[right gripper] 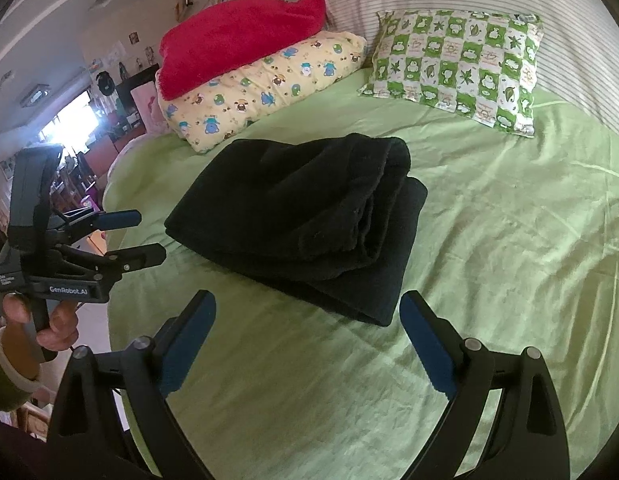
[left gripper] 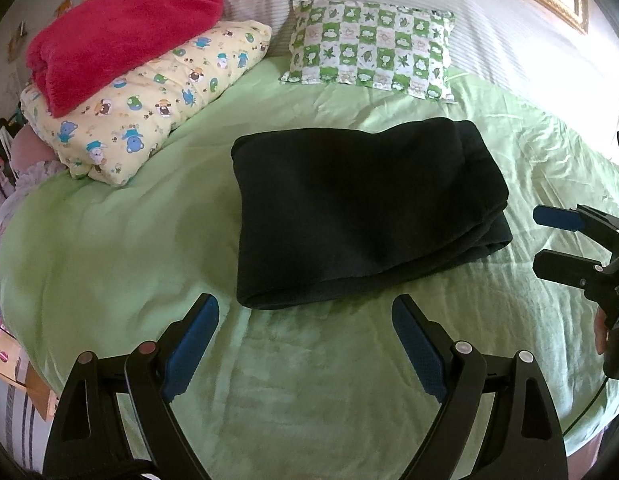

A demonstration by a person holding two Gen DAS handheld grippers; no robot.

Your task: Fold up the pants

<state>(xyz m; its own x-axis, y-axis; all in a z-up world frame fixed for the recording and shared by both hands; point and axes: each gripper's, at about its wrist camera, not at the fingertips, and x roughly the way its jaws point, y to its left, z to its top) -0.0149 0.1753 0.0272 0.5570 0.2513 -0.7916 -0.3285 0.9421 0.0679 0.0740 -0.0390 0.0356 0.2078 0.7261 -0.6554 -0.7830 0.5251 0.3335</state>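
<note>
The black pants (left gripper: 361,212) lie folded in a thick rectangle on the green bedsheet (left gripper: 109,240). They also show in the right wrist view (right gripper: 305,216), with stacked layers at their right edge. My left gripper (left gripper: 305,320) is open and empty, just short of the pants' near edge. It also shows from the side in the right wrist view (right gripper: 149,236), left of the pants. My right gripper (right gripper: 307,316) is open and empty, near the pants' front corner. It shows at the right edge of the left wrist view (left gripper: 539,240).
A yellow cartoon-print pillow (left gripper: 149,108) with a red blanket (left gripper: 121,36) on top lies at the back left. A green checkered pillow (left gripper: 373,48) leans on the striped headboard (left gripper: 489,32). Room clutter (right gripper: 69,128) stands beyond the bed's left edge.
</note>
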